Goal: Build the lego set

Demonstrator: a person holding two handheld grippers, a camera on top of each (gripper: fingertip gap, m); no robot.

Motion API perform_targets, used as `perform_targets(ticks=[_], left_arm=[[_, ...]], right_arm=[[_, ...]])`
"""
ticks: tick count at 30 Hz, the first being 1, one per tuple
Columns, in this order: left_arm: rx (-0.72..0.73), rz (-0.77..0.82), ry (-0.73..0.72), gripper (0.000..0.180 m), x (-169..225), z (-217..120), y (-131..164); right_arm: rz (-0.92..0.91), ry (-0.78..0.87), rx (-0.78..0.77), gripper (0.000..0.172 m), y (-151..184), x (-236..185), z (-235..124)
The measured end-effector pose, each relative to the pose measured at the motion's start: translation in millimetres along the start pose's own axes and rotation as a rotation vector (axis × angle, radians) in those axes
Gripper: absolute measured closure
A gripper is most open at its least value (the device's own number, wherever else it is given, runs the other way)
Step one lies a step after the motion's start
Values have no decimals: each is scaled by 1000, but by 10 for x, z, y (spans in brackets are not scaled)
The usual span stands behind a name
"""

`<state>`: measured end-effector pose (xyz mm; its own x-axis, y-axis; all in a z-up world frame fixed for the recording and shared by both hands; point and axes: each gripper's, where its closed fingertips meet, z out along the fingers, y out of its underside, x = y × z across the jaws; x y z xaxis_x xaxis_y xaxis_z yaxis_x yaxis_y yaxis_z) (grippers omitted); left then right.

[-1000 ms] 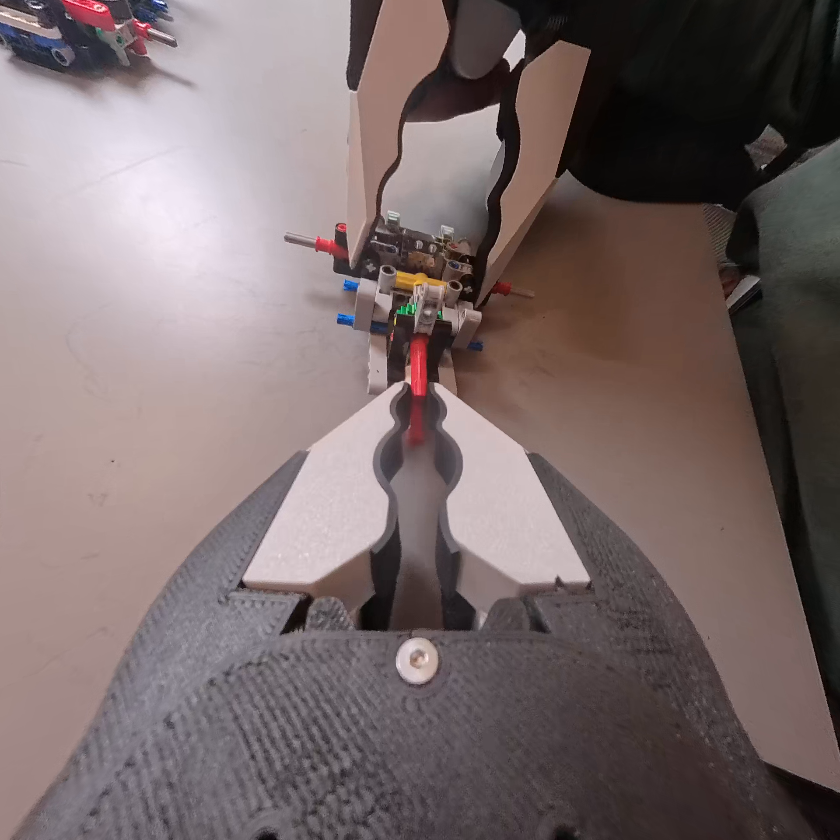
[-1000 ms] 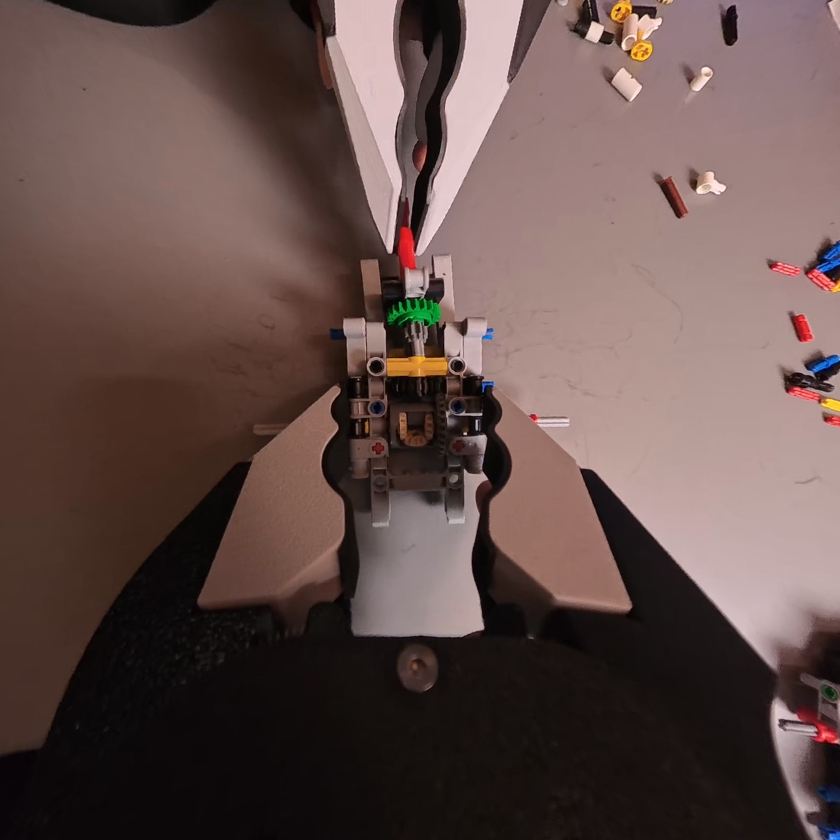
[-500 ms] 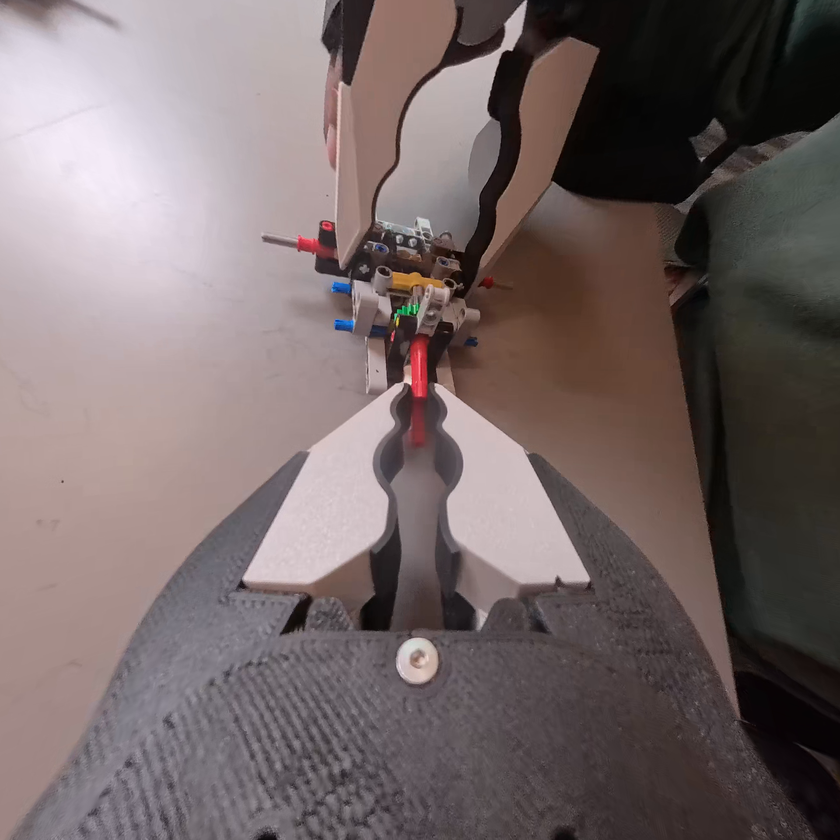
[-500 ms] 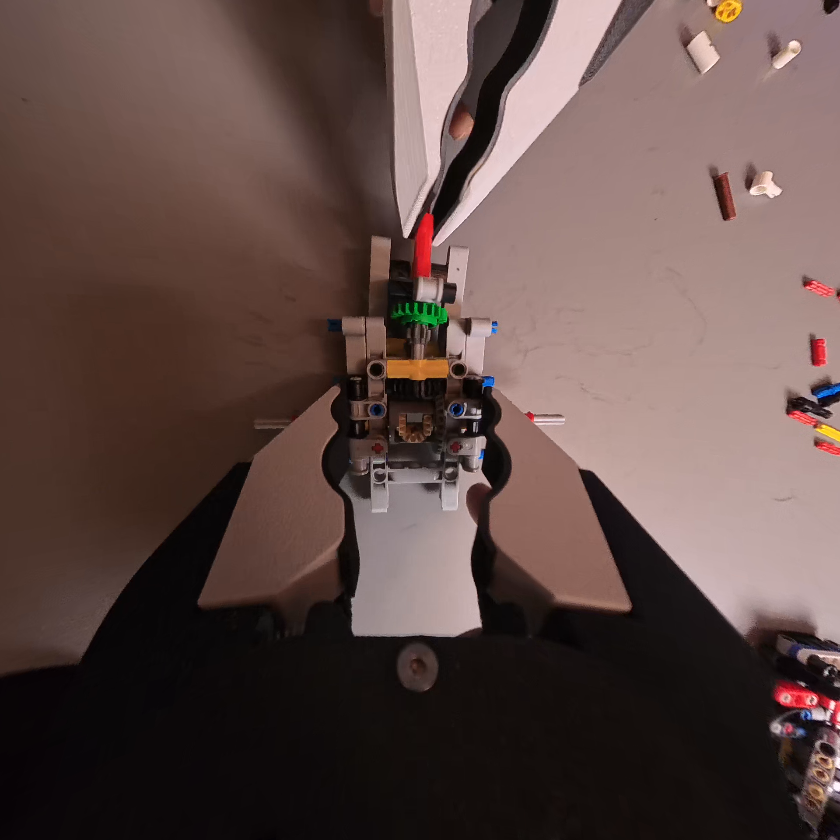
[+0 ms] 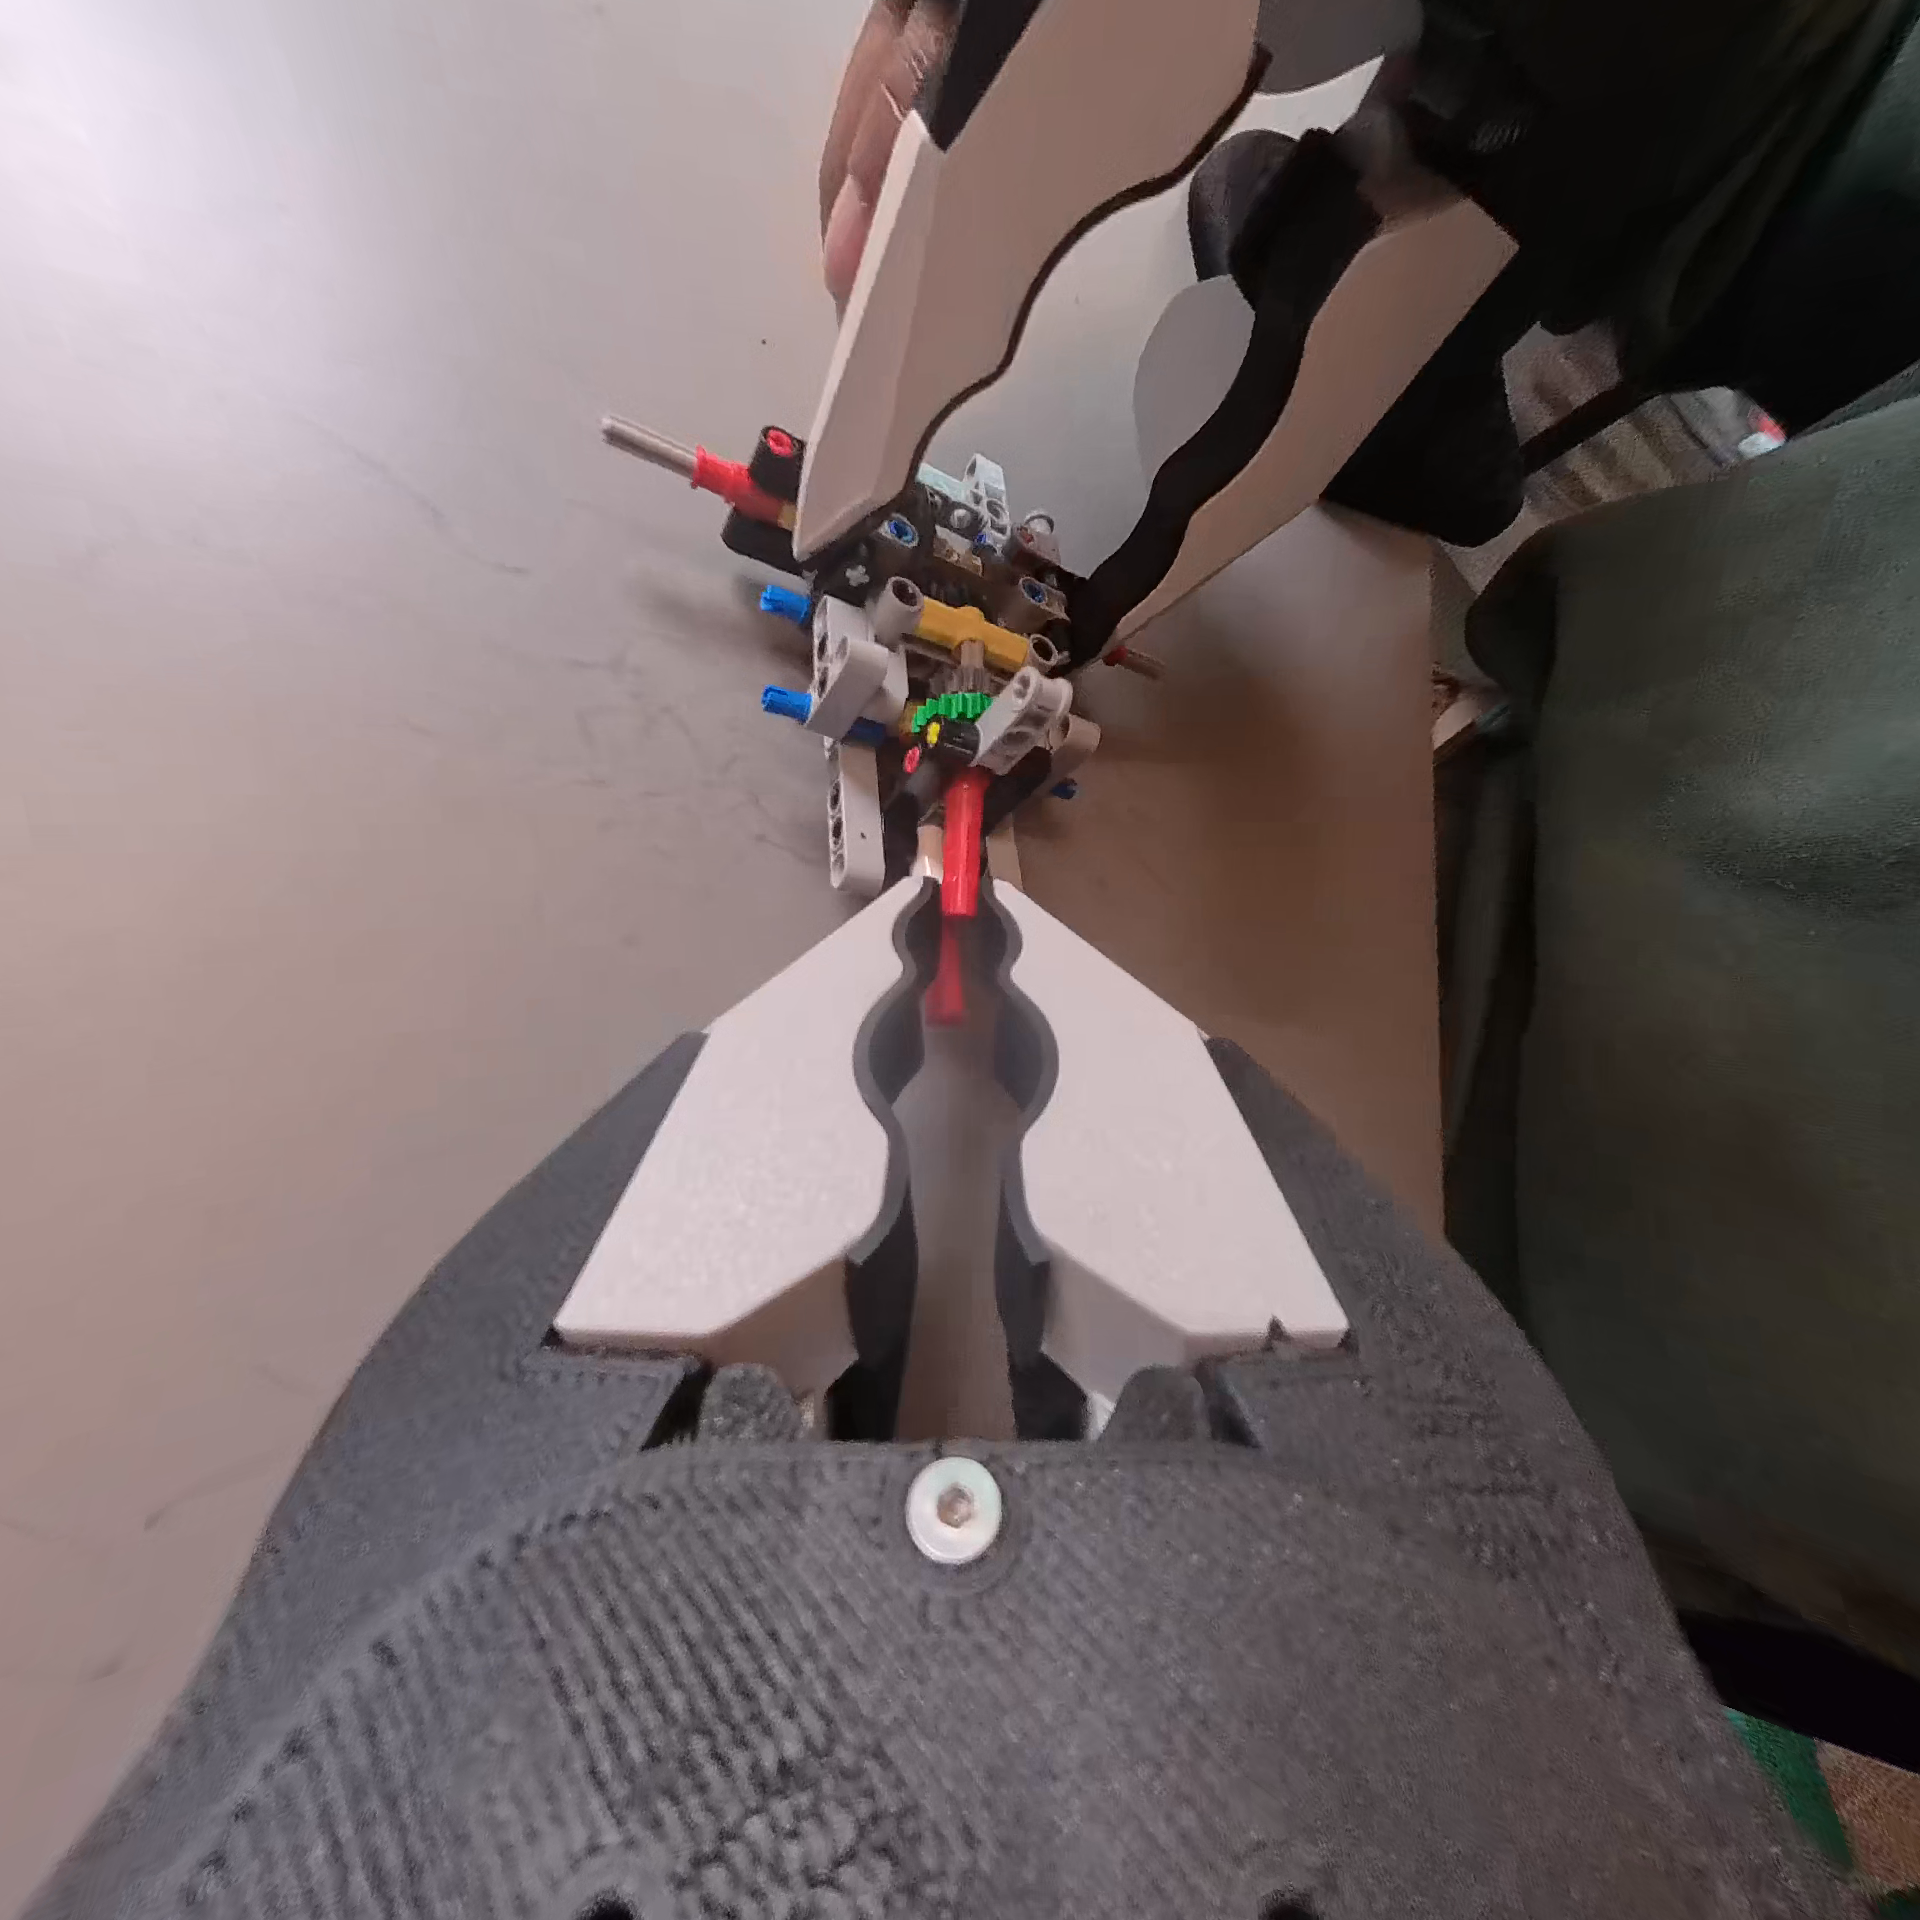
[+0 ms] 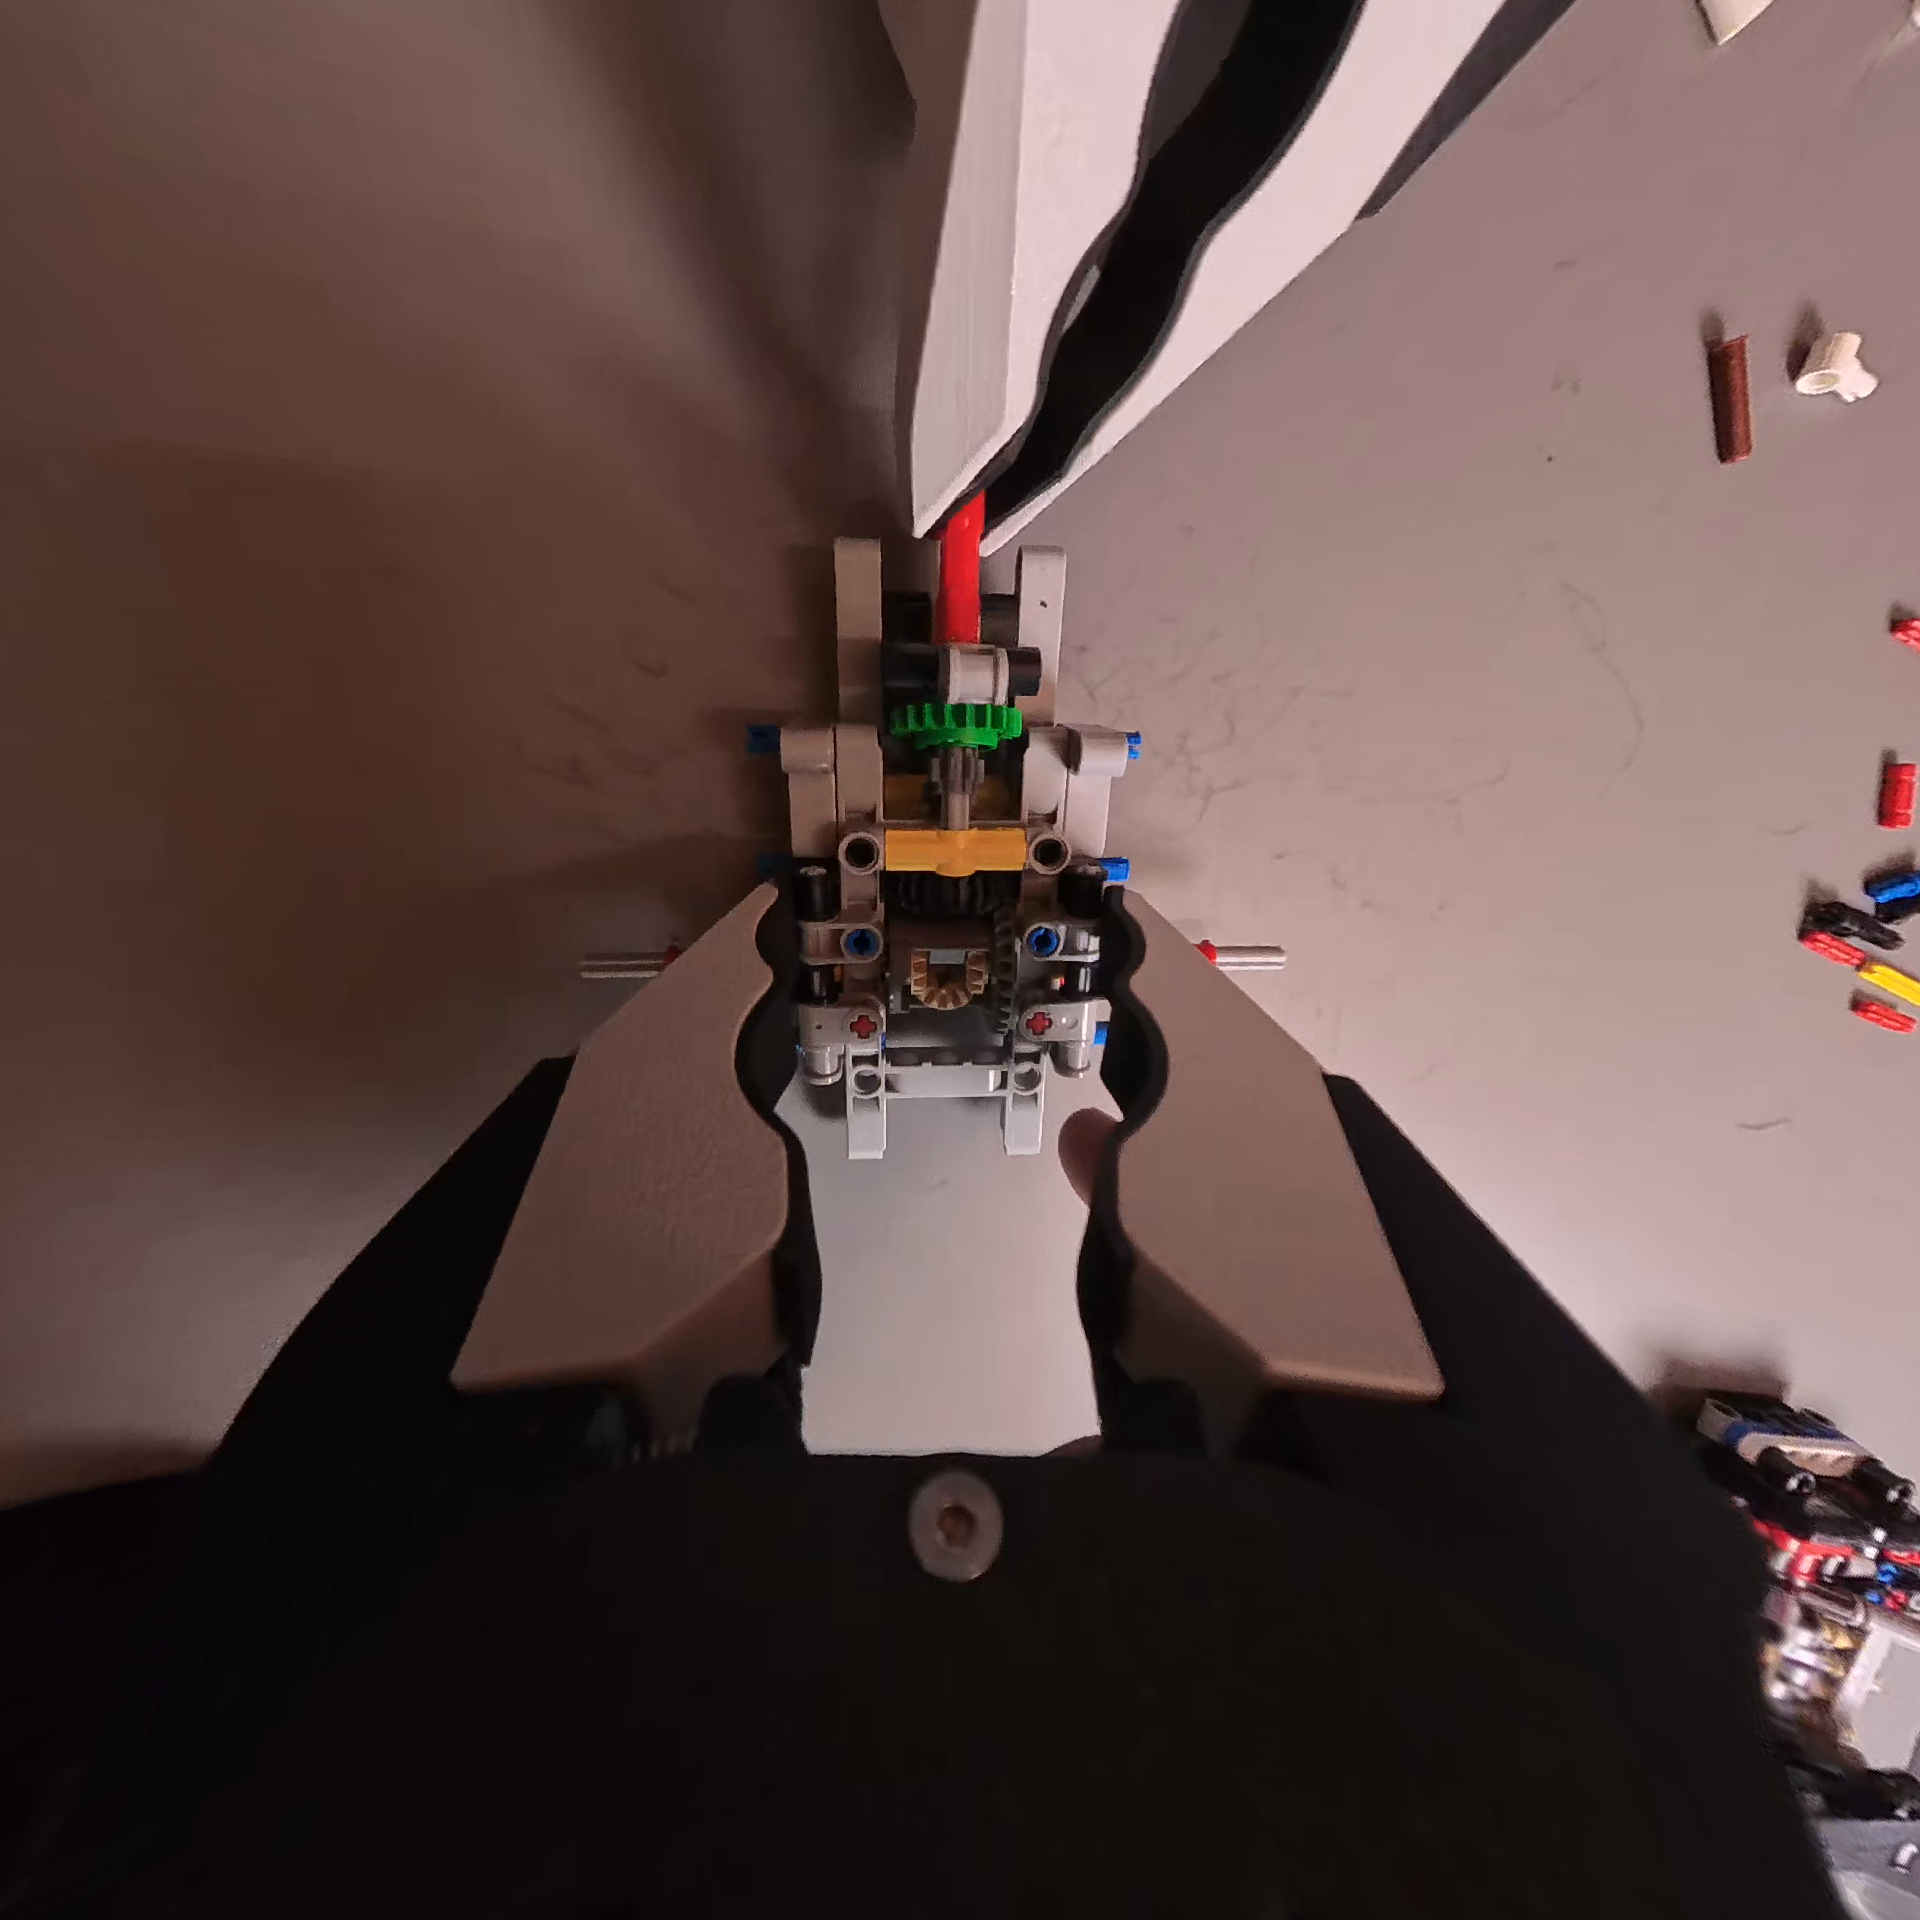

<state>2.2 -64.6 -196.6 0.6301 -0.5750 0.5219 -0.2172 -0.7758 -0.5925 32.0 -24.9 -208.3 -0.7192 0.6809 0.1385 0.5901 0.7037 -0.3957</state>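
1. A plain, pale grey-beige tabletop (image 5: 312, 727) fills both views, faintly scuffed; in the left wrist view its edge runs down the right side of the frame, next to dark green fabric (image 5: 1714, 935).
2. In the right wrist view, loose building pieces are strewn along the right edge of the frame: a brown pin (image 6: 1730, 400) and a white connector (image 6: 1834, 366) at upper right, and a cluster of small red, blue, black and yellow pieces (image 6: 1870, 935) at mid right. A heap of assembled parts (image 6: 1829, 1558) sits at lower right.
3. A grey, black and yellow gear assembly (image 6: 951, 914) stands on the table at the centre of the right wrist view, a green gear (image 6: 956, 722) on top and thin grey axles sticking out to each side.
4. The right gripper (image 6: 945, 914) enters from the bottom of its frame, its jaws set wide with both dark pads against the assembly's sides, clamping it.
5. The left gripper (image 5: 956, 914) reaches in from the bottom of its own frame; in the right wrist view it slants down from the top. Its jaws are nearly together, pinching a red axle (image 5: 961, 842) that runs into the near end of the assembly.
6. A person's hand (image 5: 862, 177) shows behind the right gripper at the top of the left wrist view.
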Motion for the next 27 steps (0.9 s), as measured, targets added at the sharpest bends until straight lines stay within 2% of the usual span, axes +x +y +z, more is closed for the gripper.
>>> perform_targets(ticks=[7,11,14,16,21,27], left_arm=[[112,-311,259,176,67,-72,-48],[104,-406,293,176,23,-25,5],[126,-412,270,176,-3,-15,-5],[110,-367,209,175,-35,9,20],[61,-130,28,175,-42,72,45],[-4,228,-221,175,-111,67,21]], right_arm=[[19,-21,-10,116,-38,-46,0],[21,-39,-31,116,-31,-48,31],[60,-67,-21,116,-30,-42,25],[87,-88,-12,116,-38,-38,33],[113,-119,-25,115,-28,-23,36],[100,-107,-42,115,-31,-6,53]])
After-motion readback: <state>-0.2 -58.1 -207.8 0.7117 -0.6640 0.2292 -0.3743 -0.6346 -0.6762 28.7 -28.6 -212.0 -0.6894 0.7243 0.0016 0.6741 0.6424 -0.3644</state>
